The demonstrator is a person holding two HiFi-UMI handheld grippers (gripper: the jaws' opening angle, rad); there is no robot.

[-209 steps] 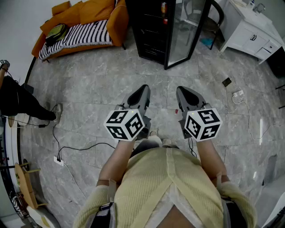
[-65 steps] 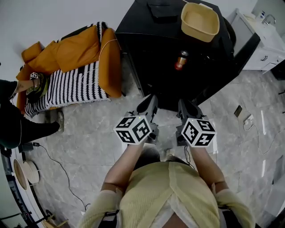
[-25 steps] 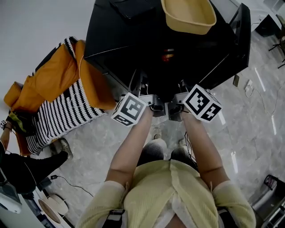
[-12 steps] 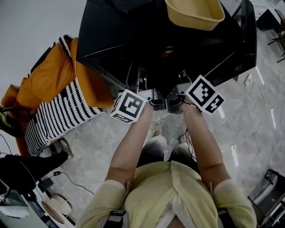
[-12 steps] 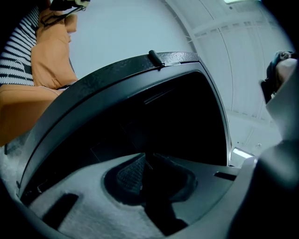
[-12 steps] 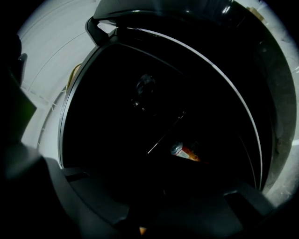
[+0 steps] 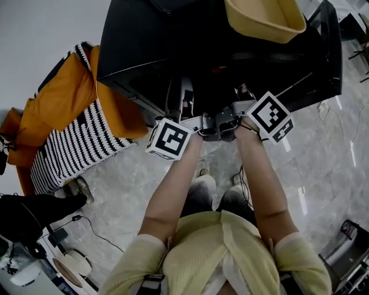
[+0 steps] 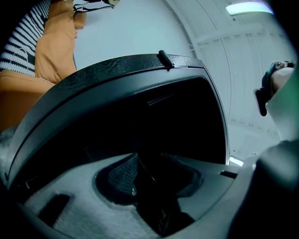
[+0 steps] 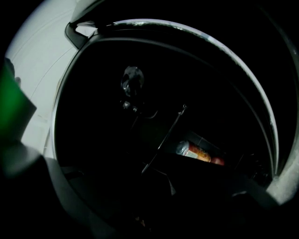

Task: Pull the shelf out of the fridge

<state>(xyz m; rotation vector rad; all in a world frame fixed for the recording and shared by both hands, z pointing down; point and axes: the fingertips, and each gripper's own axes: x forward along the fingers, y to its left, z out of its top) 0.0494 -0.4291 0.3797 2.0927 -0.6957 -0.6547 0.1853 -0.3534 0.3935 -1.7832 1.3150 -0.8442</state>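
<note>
Black fridge (image 7: 144, 46) and orange sofa (image 7: 69, 98) stand on the grey tiled floor (image 7: 115, 184); a tan basin (image 7: 265, 20) sits atop the fridge, a can (image 9: 198, 152) lies inside.

Head view evenly lit; gripper views dim, fisheye-warped; ceiling lamp (image 8: 247, 8) glaring.

Fridge (image 7: 150, 40) mouth stood open and dark; a thin wire (image 9: 163, 140) crossed it, a can (image 9: 198, 152) lay far right inside. Open door (image 7: 331, 57) walled the right side, orange sofa (image 7: 81, 98) crowded the left. Basin (image 7: 265, 20) sat on top. Near floor (image 7: 127, 184) lay free.
</note>
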